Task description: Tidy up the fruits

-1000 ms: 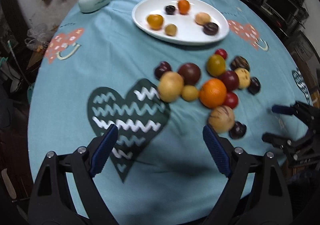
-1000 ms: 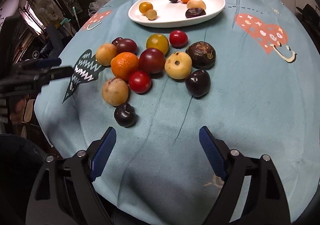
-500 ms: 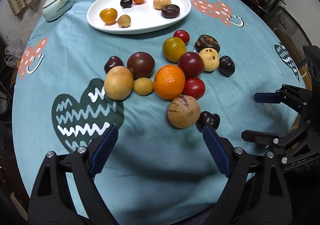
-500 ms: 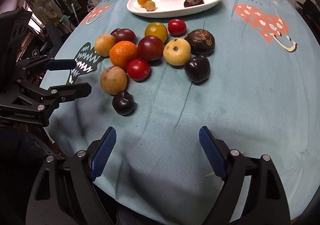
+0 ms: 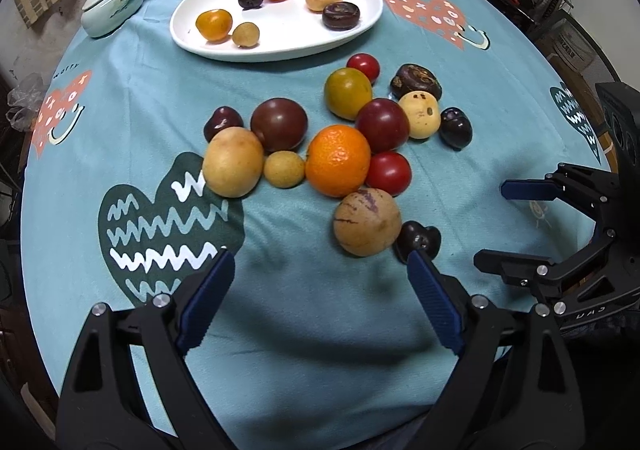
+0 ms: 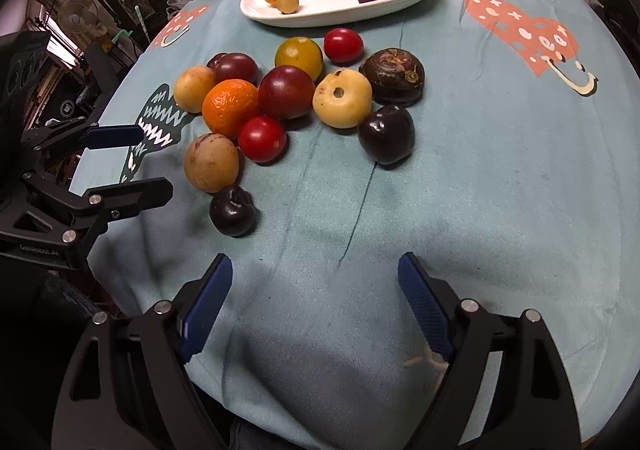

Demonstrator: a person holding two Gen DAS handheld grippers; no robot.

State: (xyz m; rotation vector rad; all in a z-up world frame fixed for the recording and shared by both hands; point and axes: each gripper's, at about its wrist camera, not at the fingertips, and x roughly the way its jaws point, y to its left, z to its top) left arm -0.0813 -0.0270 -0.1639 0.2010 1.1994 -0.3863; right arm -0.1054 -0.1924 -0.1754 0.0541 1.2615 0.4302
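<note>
Left gripper (image 5: 320, 282) has shifted toward the fruit pile; both grippers gape wide, empty. White plate (image 5: 280, 45) lies lengthwise across the view beyond the pile.

I see both views sharp and evenly lit from overhead, with soft shadows under the fruit (image 5: 338, 159) and small glints on the glossy skins. Fisheye bends the counter (image 6: 500, 177) edge; corners fall black, background dim.

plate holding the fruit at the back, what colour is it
Plain white, with no pattern. The plate shows best in the left wrist view.
</note>
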